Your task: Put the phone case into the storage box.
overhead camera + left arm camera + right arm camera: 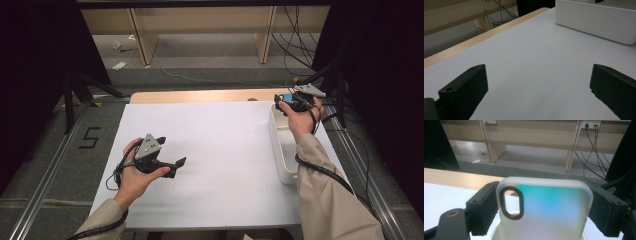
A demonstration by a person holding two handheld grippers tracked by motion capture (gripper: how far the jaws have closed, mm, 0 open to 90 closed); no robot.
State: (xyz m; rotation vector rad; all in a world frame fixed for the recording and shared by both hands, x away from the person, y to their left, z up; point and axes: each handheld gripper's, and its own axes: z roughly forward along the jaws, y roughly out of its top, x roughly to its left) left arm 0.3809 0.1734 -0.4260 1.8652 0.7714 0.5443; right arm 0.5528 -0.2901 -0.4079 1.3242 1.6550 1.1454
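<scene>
Right claw (291,101): at the upper right of the high view, above the far end of the white bin (280,150); your jaws are clamped on the two long edges of the phone case (544,207).
Phone case: it stands upright between the jaws at the centre of the right gripper view, camera cutout at its left, directly over the bin's rim.
Handling: it looks light, thin and flexible, with a smooth frosted back; hard squeezing will likely bow it, so hold it by the side edges near the middle.
Left claw (170,152): at the lower left of the high view, low over the white desk (220,150), jaws wide apart, holding nothing.
</scene>
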